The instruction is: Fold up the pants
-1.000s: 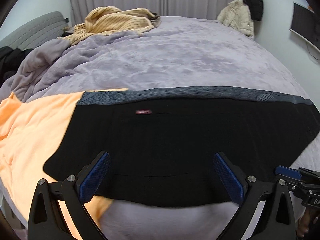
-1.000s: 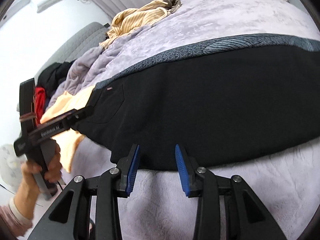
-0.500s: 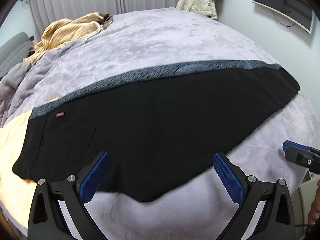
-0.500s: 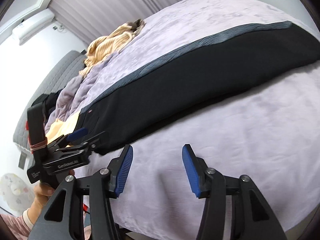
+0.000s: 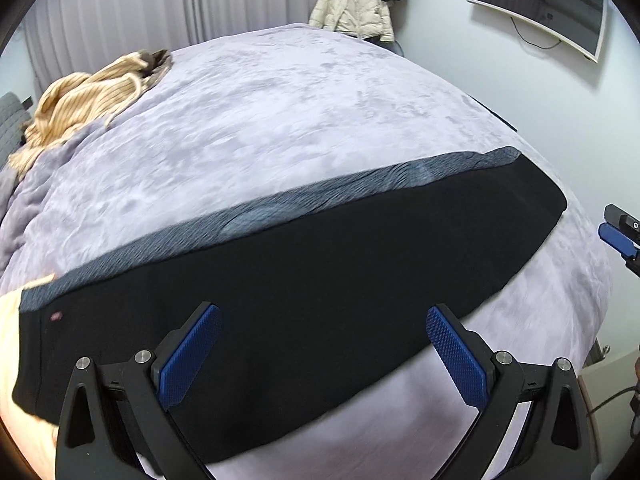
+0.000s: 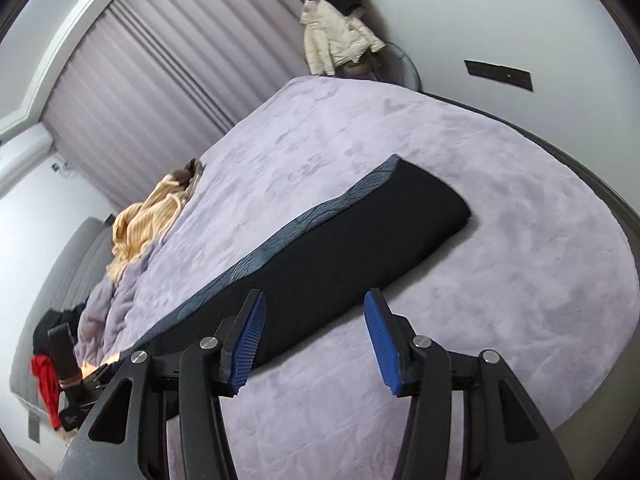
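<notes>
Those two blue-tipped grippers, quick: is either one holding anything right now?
Left gripper: open, holding nothing, above the black pants.
Right gripper: open, holding nothing.

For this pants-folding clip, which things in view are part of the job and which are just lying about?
Job:
- pants, laid long on the bed
- left gripper, open
- right gripper, open

Lying about:
- striped top
- orange garment
- beige jacket
- red cloth
- screen

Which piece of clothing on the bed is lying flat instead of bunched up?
The black pants, spread long and flat across the purple blanket. The tan striped garment lies crumpled in a heap.
</notes>
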The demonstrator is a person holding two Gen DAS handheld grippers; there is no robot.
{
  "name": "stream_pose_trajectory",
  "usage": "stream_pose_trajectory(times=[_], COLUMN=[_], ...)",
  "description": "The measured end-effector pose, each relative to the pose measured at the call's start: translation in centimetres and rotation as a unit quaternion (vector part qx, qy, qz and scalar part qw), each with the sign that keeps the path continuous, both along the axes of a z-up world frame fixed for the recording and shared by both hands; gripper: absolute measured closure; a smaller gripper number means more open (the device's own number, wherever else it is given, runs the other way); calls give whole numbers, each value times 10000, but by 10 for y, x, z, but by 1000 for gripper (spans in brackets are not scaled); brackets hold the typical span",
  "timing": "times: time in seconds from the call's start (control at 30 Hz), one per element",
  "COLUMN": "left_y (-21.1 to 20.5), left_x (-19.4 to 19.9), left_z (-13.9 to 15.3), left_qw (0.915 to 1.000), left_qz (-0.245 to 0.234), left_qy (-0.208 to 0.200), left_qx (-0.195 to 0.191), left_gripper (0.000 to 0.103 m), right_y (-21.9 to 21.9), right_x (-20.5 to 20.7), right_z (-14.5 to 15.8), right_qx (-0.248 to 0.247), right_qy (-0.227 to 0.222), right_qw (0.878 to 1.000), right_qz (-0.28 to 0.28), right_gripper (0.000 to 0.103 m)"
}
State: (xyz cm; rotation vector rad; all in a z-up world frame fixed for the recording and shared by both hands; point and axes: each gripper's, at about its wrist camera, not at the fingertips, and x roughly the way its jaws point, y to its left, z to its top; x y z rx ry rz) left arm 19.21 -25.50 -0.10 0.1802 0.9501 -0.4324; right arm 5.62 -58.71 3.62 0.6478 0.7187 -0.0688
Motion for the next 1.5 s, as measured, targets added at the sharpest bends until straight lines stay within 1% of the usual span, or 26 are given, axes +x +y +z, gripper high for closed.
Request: stream_pose_trajectory(times=[0.1, 0.2, 0.3, 0.4, 0.47, 0.5, 0.53, 0.6, 0.67, 0.7, 0.73, 0.77, 0.8, 0.83, 0.87, 0.93, 0.97, 1.03, 1.07, 1.1, 1.13, 1.2, 1.27, 1.43, 1.5], left_y=[-33, -65, -95, -119, -130, -135, -138, -145, -151, -154, -157, -158, -156, -155, -154, -156, -156, -156, -156, -156, -156, -156, -156, -156, -155], left_x=[17, 37, 53, 64, 70, 72, 74, 77, 81, 84, 86, 90, 91, 90, 88, 83, 82, 81, 81, 80, 79, 78, 78, 78, 78], left_z=[7, 7, -4, -17, -23, -25, -25, -26, -29, -34, -42, -53, -60, -62, -61, -60, -59, -60, -60, -60, -60, -60, -60, -60, -61], left_qw=[9999, 9997, 9995, 9992, 9989, 9988, 9989, 9991, 9993, 9993, 9988, 9978, 9978, 9983, 9985, 9984, 9983, 9985, 9986, 9987, 9988, 9988, 9988, 9988, 9989], left_qz=[-76, -146, -155, -141, -139, -144, -144, -119, -78, -53, -36, -42, -57, -73, -132, -218, -226, -196, -173, -160, -154, -152, -144, -148, -146], left_qy=[-21, 158, 273, 345, 405, 415, 407, 357, 303, 290, 324, 441, 502, 468, 393, 276, 244, 227, 221, 199, 167, 113, 117, 101, 80], left_qx=[-66, -127, -18, 168, 207, 213, 202, 185, 193, 251, 371, 483, 422, 349, 352, 447, 469, 463, 449, 440, 438, 447, 448, 445, 445], left_gripper=[0, 0, 0, 0, 0, 0, 0, 0, 0, 0, 0, 0, 0, 0, 0, 0, 0, 0, 0, 0, 0, 0, 0, 0, 0], right_y=[-47, -81, -103, -111, -112, -113, -113, -111, -107, -105, -104, -104, -105, -108, -112, -116, -116, -111, -108, -105, -102, -96, -92, -83, -84], right_x=[2, 14, 26, 38, 42, 44, 48, 51, 51, 50, 52, 54, 53, 51, 47, 40, 40, 37, 36, 34, 32, 33, 36, 44, 49], right_z=[-10, -27, -55, -78, -87, -88, -87, -80, -71, -70, -73, -82, -93, -104, -110, -112, -110, -104, -101, -98, -95, -90, -89, -88, -92], right_qx=[468, 890, 1257, 1477, 1588, 1592, 1496, 1332, 1124, 1009, 910, 865, 953, 1180, 1371, 1634, 1647, 1573, 1552, 1536, 1500, 1415, 1309, 1090, 1081], right_qy=[-82, -57, 114, 181, 147, 94, 87, 14, -130, -114, -18, 177, 338, 337, 223, 89, 136, 233, 220, 198, 179, 233, 386, 741, 833], right_qw=[9983, 9941, 9891, 9862, 9844, 9846, 9864, 9892, 9921, 9934, 9943, 9944, 9930, 9906, 9883, 9846, 9844, 9857, 9863, 9868, 9876, 9890, 9900, 9907, 9900], right_qz=[-330, -617, -753, -732, -745, -710, -679, -612, -549, -539, -547, -587, -606, -605, -623, -617, -597, -553, -512, -471, -419, -375, -344, -345, -356], right_gripper=[48, 48, 50, 52, 62, 80, 89, 93, 93, 93, 93, 93, 93, 93, 93, 91, 90, 77, 73, 64, 59, 58, 58, 58, 58])
